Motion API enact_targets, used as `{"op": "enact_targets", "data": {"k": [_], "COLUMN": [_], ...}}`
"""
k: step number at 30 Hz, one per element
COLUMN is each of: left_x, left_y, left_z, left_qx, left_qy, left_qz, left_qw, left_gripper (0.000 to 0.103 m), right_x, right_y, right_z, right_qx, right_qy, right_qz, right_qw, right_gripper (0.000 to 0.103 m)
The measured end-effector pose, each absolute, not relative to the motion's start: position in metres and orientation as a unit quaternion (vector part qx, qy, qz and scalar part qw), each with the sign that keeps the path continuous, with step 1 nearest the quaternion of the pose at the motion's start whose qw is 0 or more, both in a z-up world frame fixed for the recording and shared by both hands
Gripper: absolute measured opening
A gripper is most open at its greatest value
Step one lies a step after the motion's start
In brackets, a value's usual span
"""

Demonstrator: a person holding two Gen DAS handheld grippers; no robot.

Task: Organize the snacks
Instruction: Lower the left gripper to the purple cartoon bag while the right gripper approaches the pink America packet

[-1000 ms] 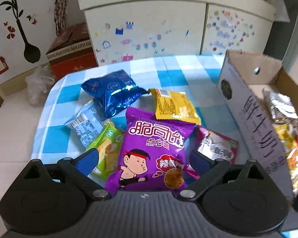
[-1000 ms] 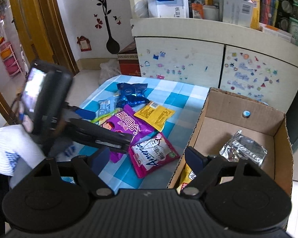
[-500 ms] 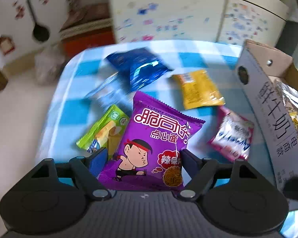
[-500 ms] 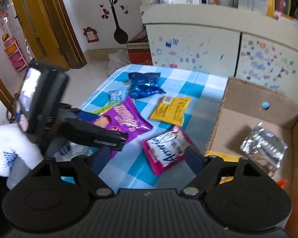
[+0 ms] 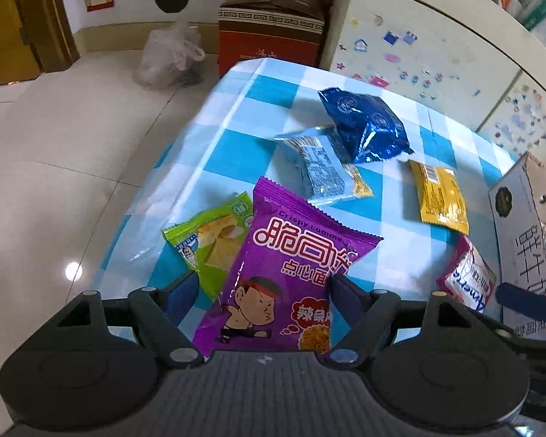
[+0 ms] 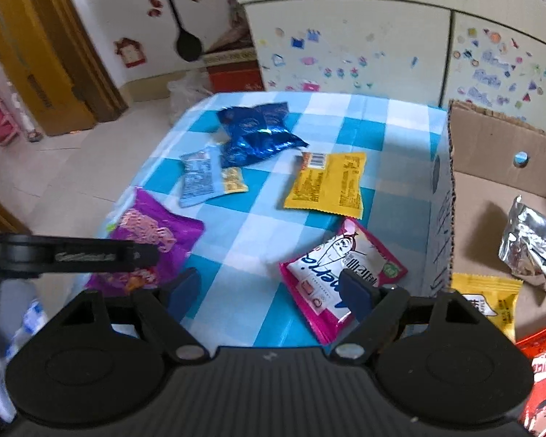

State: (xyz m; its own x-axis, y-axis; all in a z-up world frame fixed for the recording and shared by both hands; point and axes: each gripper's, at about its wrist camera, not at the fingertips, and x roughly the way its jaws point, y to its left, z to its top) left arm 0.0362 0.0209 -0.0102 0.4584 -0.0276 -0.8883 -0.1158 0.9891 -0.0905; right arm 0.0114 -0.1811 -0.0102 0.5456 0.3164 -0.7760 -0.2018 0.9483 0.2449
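Note:
A purple snack bag [image 5: 291, 284] lies between the fingers of my left gripper [image 5: 260, 291], which is shut on it and holds it above the blue checked tablecloth [image 5: 258, 87]. It also shows in the right wrist view [image 6: 153, 240]. My right gripper [image 6: 269, 291] is open and empty over the table's near edge, with a pink snack pack [image 6: 340, 273] at its right fingertip. Green [image 5: 214, 244], light blue [image 5: 320, 167], dark blue [image 5: 367, 123] and yellow [image 5: 440, 196] packs lie on the cloth.
An open cardboard box [image 6: 491, 167] stands at the table's right side and holds a silver pack [image 6: 531, 240], a yellow pack [image 6: 491, 298] and a red pack [image 6: 542, 375]. A sticker-covered cabinet [image 6: 364, 43] stands behind the table. Tiled floor lies to the left.
My left gripper has closed on the purple bag, lifted it and swung it left. My right gripper has moved in lower towards the pink pack, still open.

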Motion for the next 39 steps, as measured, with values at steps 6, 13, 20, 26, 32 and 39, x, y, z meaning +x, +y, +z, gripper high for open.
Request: {"op": "enact_targets", "data": {"k": [6,13,20,26,32,39], "left_x": [0.038,0.042,0.042,0.041,0.041,0.041], "left_y": [0.031,0.039,0.049,0.052,0.047,0.046], "left_z": [-0.007,-0.004,-0.003,0.002,0.006,0.002], "left_qx": [-0.1,-0.128,-0.144,-0.157,-0.161,-0.154], "left_qy": [0.518,0.518,0.519,0.515,0.512,0.521], "left_qz": [0.032,0.042,0.058,0.055,0.04,0.038], "left_qw": [0.849,0.845,0.84,0.841,0.843,0.839], "left_gripper": [0.084,0.084,0.084,0.084,0.084,0.084], "right_x": [0.03,0.038,0.033,0.027,0.034,0.036], "right_y": [-0.175,-0.164,-0.161,-0.167,-0.166,-0.157], "right_z": [-0.026,-0.039,-0.037,-0.027,-0.035,-0.042], "right_qx": [0.063,0.053,0.051,0.09,0.061,0.025], "right_qy": [0.467,0.478,0.477,0.468,0.459,0.47], "right_qz": [0.102,0.08,0.136,0.182,0.09,0.108], "right_qw": [0.876,0.873,0.867,0.86,0.882,0.876], "right_gripper": [0.083,0.094,0.094,0.09,0.091,0.098]}}
